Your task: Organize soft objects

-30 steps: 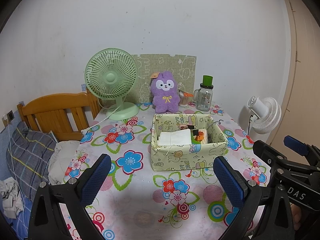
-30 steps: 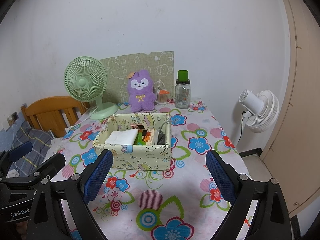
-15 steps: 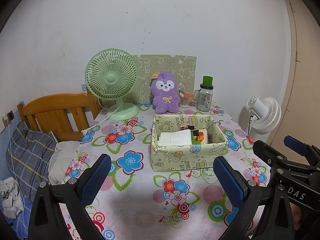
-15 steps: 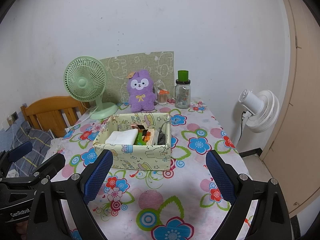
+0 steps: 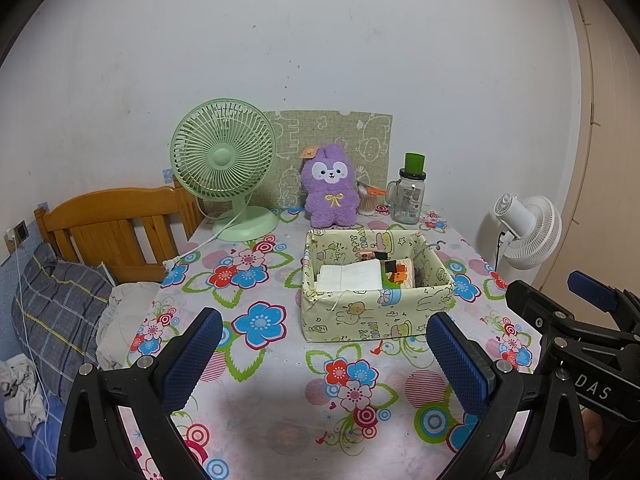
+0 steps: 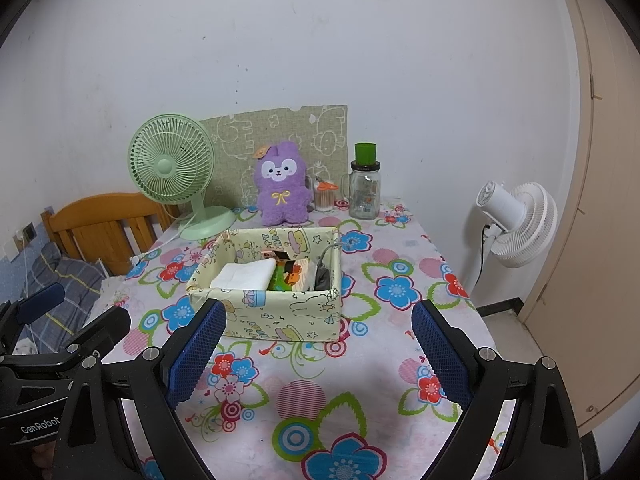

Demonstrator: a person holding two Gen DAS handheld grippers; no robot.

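A purple plush rabbit sits upright at the back of the flowered table, also in the right wrist view. In front of it stands a pale yellow patterned box holding a folded white cloth, a green and orange item and something grey. My left gripper is open and empty, above the table's near part, short of the box. My right gripper is open and empty, just in front of the box.
A green desk fan stands back left, a glass jar with a green lid back right, a cup with orange scissors between. A white floor fan stands right of the table. A wooden headboard and pillows lie left.
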